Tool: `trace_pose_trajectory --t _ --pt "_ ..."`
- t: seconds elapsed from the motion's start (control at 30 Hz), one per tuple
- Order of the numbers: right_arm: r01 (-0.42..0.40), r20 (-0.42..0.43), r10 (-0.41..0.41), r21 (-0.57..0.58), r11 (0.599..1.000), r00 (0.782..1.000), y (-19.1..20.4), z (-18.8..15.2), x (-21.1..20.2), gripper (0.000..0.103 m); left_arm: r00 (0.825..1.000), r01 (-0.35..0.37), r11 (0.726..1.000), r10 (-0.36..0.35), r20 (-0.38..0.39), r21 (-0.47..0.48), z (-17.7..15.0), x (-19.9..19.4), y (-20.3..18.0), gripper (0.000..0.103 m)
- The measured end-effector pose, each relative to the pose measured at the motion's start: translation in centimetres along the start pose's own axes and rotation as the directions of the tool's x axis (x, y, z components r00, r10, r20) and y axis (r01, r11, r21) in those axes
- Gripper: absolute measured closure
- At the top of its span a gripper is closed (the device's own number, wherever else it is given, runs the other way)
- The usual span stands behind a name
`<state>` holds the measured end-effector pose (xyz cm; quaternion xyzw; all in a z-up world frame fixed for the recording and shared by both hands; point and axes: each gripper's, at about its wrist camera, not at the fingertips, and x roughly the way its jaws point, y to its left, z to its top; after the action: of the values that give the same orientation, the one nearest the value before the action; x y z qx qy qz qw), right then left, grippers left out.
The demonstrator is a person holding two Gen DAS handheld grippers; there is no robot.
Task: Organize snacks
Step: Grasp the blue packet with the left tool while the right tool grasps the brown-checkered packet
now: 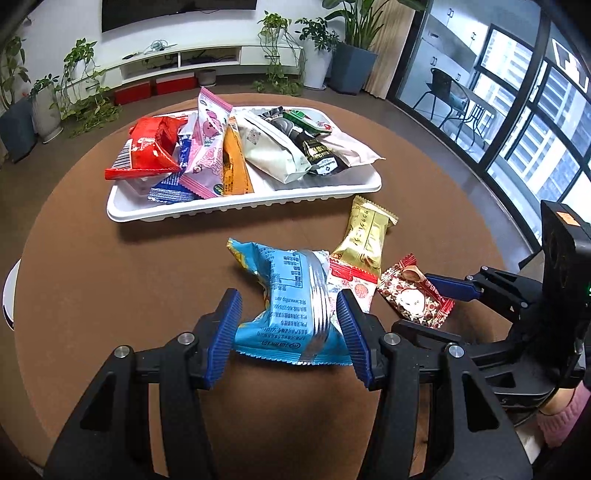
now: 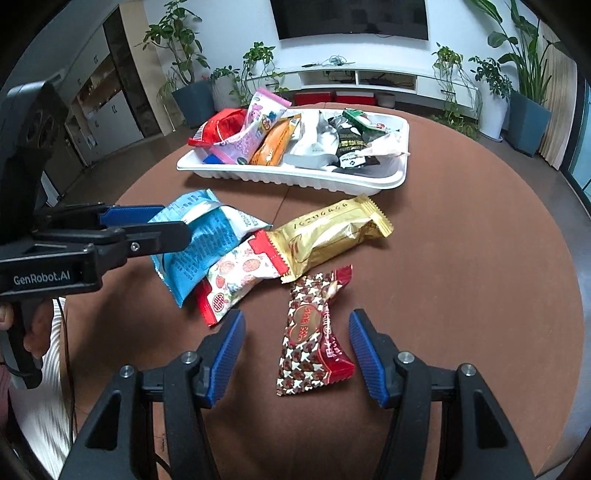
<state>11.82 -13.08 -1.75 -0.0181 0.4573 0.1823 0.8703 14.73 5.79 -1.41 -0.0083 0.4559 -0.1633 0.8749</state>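
round brown table | wall TV | potted plants | balcony chair

"GenRobot.AI" stands on the left gripper body; packet print seems unreadable.

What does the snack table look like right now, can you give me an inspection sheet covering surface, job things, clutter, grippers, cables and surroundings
Surface: round brown table, bare around the packets.
Job's things: white tray heaped with snack packets; outside it lie the blue packet, red-and-white packet, gold packet and star-patterned packet.
Clutter: nothing seen.
Grippers: left gripper pads press the blue packet's sides; right gripper open, straddling the star-patterned packet without touching it.
Cables: thin dark cord below the left gripper's handle.
Surroundings: potted plants, white shelf unit, wall screen.
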Motion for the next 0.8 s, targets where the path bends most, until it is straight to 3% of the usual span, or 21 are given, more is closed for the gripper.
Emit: trace_pose_trajectory --t 0.6,0.8 --pt "0.022 -0.012 -0.022 -0.029 0.999 1.0 0.6 -0.1 0.4 0.041 0.999 -0.009 1.0 0.01 -0.038 0.01 -0.4 2.1 0.2 0.051" --pt "0.045 -0.011 -0.045 -0.054 0.998 0.999 0.9 -0.2 0.4 0.047 0.998 -0.006 1.0 0.007 -0.056 0.009 -0.6 2.9 0.5 0.051"
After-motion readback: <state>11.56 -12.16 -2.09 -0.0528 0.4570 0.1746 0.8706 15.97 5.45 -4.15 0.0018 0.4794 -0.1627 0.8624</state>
